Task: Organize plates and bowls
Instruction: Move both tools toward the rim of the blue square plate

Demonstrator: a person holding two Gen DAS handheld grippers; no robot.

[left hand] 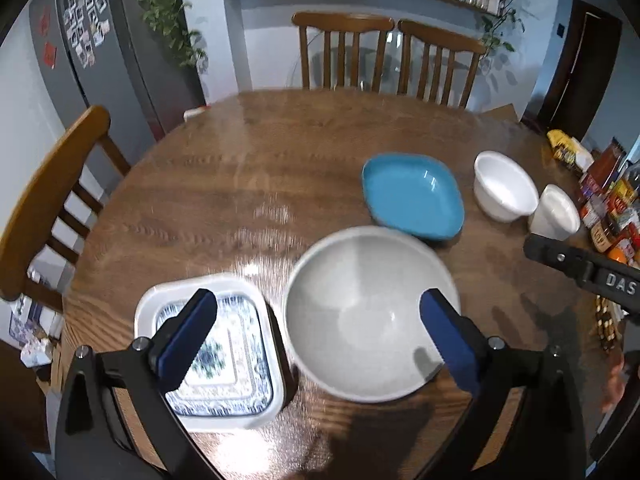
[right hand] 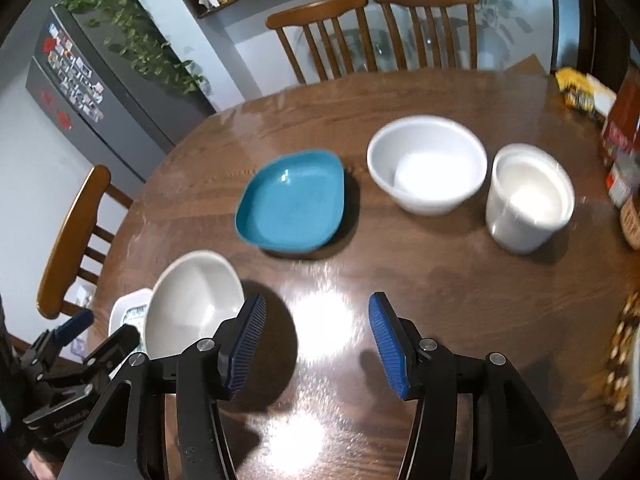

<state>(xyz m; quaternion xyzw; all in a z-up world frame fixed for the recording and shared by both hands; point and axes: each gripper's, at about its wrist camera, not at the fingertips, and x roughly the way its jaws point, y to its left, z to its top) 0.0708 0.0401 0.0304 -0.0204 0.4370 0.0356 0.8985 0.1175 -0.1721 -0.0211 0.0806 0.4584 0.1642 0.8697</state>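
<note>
bowl [left hand: 372, 316] sits free under the wide-open left tool [left hand: 318, 336]; right tool [right hand: 316, 344] half open, empty.

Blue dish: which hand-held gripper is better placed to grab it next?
Right, probably. The right hand-held gripper is open and empty, with the blue dish just ahead across bare table. The left hand-held gripper hangs over the grey bowl, which sits between it and the dish.

Both grippers are showing black angular frames with silver screws. The left gripper [left hand: 318, 334] is wearing smooth blue pads; the right gripper's [right hand: 316, 346] fingers [right hand: 386, 346] are carrying ribbed blue pads and white lettering.
</note>
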